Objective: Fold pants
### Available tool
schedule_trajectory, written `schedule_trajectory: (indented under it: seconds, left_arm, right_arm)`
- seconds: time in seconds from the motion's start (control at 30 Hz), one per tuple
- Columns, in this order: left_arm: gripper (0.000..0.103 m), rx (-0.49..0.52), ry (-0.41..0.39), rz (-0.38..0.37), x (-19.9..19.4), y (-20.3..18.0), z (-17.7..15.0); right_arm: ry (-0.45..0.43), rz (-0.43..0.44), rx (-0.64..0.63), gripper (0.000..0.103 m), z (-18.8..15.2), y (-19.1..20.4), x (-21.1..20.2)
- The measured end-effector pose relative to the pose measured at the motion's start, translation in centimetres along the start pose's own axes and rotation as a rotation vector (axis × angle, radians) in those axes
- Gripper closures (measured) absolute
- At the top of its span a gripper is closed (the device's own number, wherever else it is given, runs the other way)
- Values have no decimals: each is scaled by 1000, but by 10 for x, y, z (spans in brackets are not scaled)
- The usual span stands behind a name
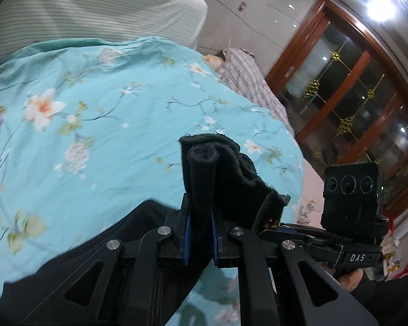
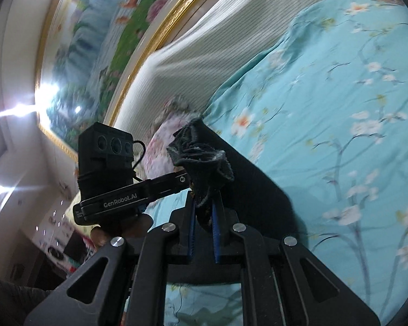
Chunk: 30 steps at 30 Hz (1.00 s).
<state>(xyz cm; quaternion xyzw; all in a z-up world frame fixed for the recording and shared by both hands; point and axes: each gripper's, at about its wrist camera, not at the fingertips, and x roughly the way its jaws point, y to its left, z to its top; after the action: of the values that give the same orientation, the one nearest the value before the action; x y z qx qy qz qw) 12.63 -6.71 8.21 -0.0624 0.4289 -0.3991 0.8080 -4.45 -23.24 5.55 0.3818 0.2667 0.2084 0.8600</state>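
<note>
Two grippers, both clamped on the same black pants (image 1: 231, 179), no slack in either grip. Fabric looked thick and fuzzy, matte black, with a frayed raw edge; it was bunched into folds above each set of pads and lifted off the bed. Left gripper (image 1: 200, 233) had its blue pads (image 1: 187, 240) pinched narrow on a rolled band of cloth, the rest of the garment trailing down and left across the teal floral bedspread (image 1: 95, 103). Right gripper (image 2: 204, 228) was likewise nearly closed on a crumpled, stringy hem (image 2: 201, 157), with a wide black panel running off to the right over the same bedspread (image 2: 340, 95). Left wrist view alone showed the wood-framed glass doors (image 1: 348, 103) with gold knot ornaments, a striped blanket (image 1: 247, 81) at the far bed edge, bright ceiling lights, and the other gripper's camera block (image 1: 351, 190) just right of the cloth. Right wrist view alone showed a gold-framed landscape painting (image 2: 95, 54) on the wall, a pink floral pillow (image 2: 163, 141), and a "GenRobot.AI" label on the neighbouring unit (image 2: 119, 195). Both views caught the pale striped headboard cover (image 1: 95, 11). Motion blur was noticeable across the bedding.
</note>
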Motion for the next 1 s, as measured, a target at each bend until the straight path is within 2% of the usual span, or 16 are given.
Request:
schedule_trajectory:
  seconds: [0.17, 0.43, 0.6, 0.63, 1.0]
  left_arm:
    - [92, -86, -14, -5, -10, 30, -26]
    - [92, -174, 6, 40, -1, 68, -57]
    - [93, -203, 12, 65, 0, 82, -72]
    - [96, -210, 11, 66, 0, 83, -73]
    - [95, -258, 25, 104, -5, 100, -93]
  right_arm:
    - [80, 10, 0, 91, -12, 0, 26]
    - [186, -15, -1, 91, -32, -9, 65]
    - [246, -28, 2, 91, -43, -19, 83]
    - [247, -30, 6, 91, -45, -20, 84]
    - [343, -106, -45, 89, -56, -18, 104]
